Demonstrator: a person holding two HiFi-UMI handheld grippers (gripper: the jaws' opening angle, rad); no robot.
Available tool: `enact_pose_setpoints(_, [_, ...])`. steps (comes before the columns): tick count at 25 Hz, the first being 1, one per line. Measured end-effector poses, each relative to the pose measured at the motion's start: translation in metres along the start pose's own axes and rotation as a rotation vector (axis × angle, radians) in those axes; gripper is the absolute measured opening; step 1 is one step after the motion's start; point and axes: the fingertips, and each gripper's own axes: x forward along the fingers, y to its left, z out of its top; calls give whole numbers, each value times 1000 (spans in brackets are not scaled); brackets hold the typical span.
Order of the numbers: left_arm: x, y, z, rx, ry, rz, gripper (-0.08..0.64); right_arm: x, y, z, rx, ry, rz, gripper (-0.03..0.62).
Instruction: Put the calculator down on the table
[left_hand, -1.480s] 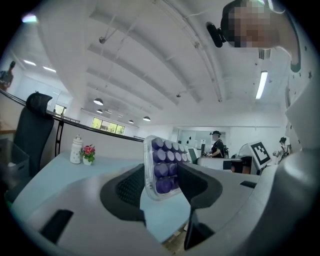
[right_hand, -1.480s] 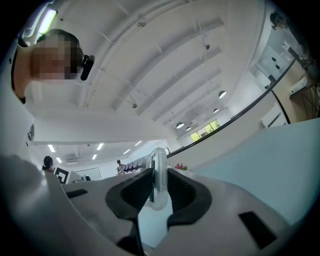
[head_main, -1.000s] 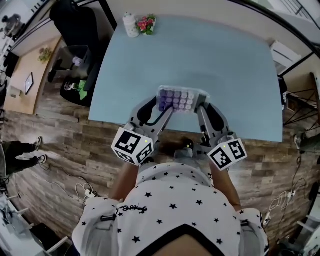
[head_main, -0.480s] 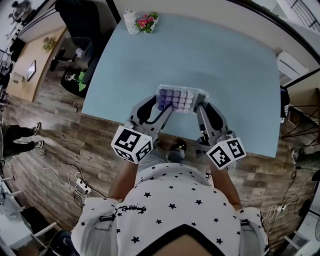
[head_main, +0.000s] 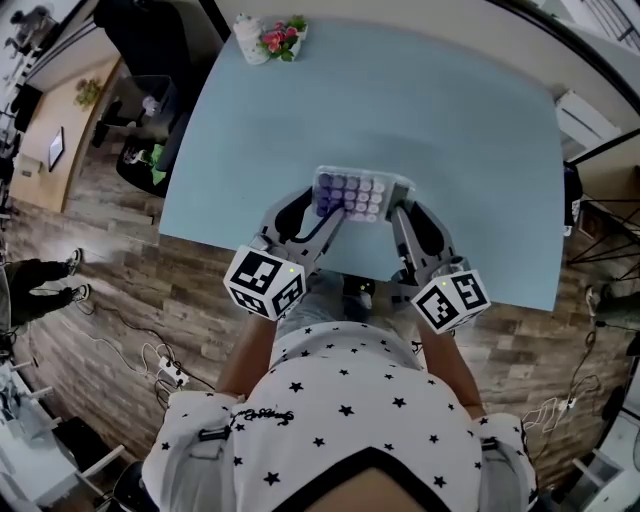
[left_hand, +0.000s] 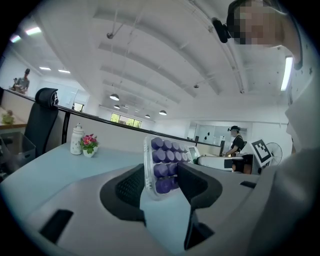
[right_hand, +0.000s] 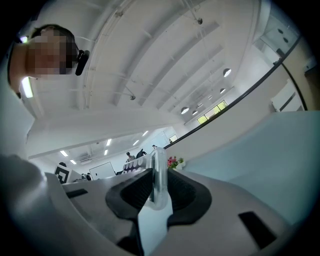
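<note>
Where the calculator is: the calculator (head_main: 358, 196) is keys up over the near strip of the pale blue table (head_main: 460, 130), at 12 o'clock from the person. It seems to be just above the surface, but contact is unclear.
Left gripper (head_main: 328, 212): jaws pinch the calculator's left end, with purple keys between the pads.
Right gripper (head_main: 398, 212): jaws pinch the clear right edge.
Around: a white jar (head_main: 247, 24) and pink flowers (head_main: 282, 38) stand at 11 o'clock on the far corner, well apart from the calculator. A black chair (head_main: 150, 45) is at 10 o'clock. A bystander's legs (head_main: 40, 293) are at 8 o'clock on the wood floor (head_main: 120, 290).
In the way: the jaws cover both ends of the calculator.
Writing: the marker cubes (head_main: 265, 285) carry black-and-white squares. Key print is too small to read.
</note>
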Motion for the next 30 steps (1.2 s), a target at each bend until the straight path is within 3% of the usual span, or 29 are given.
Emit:
enact_pose_setpoints(10, [24, 25, -14, -17, 80, -25, 215, 23, -23, -16, 31, 52, -64, 73])
enact_pose_setpoints(30, [54, 63, -82, -126, 232, -26, 215, 47, -67, -79, 70, 210, -176, 77])
